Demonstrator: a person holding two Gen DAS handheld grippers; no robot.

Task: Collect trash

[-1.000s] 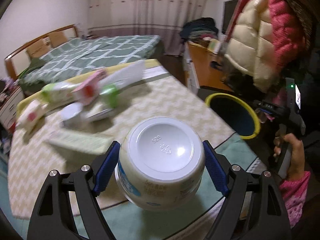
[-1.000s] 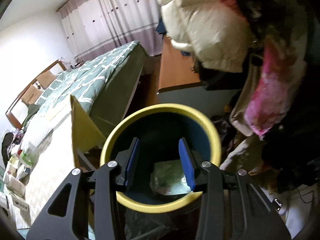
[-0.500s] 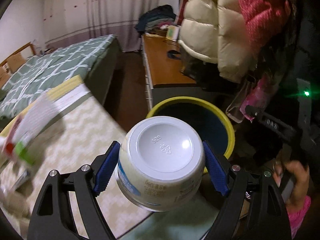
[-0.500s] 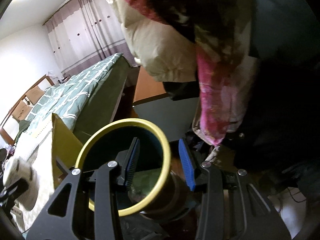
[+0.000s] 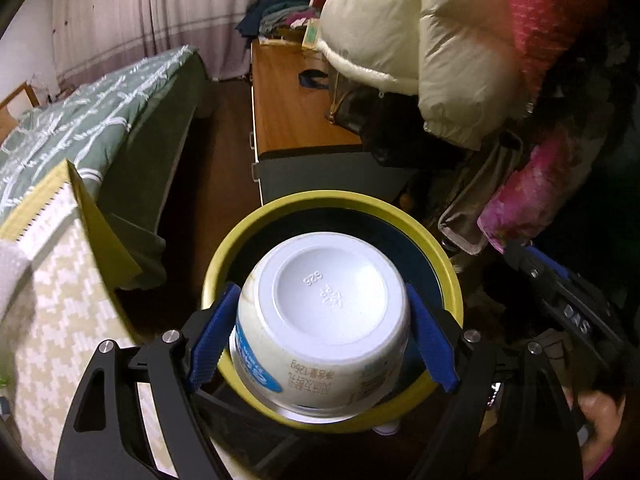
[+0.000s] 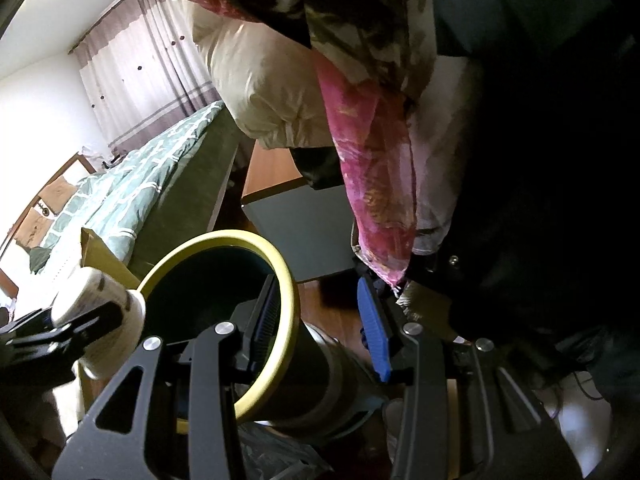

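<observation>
Bedroom: green quilted bed at left, striped curtains behind, wooden-topped cabinet with puffy cream jacket hanging above. Dark wood floor. Zigzag-pattern tablecloth at lower left. Left gripper clamped on white cup, bottom toward camera, over yellow-rimmed bin. Right gripper parted, empty, straddling bin rim.

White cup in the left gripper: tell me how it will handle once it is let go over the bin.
The white cup looks like thin plastic, so probably light and slightly squashy between the left gripper pads. Its smooth, rounded wall may slip. Held bottom towards the camera over the yellow-rimmed bin, it would likely tumble in and roll.
</observation>
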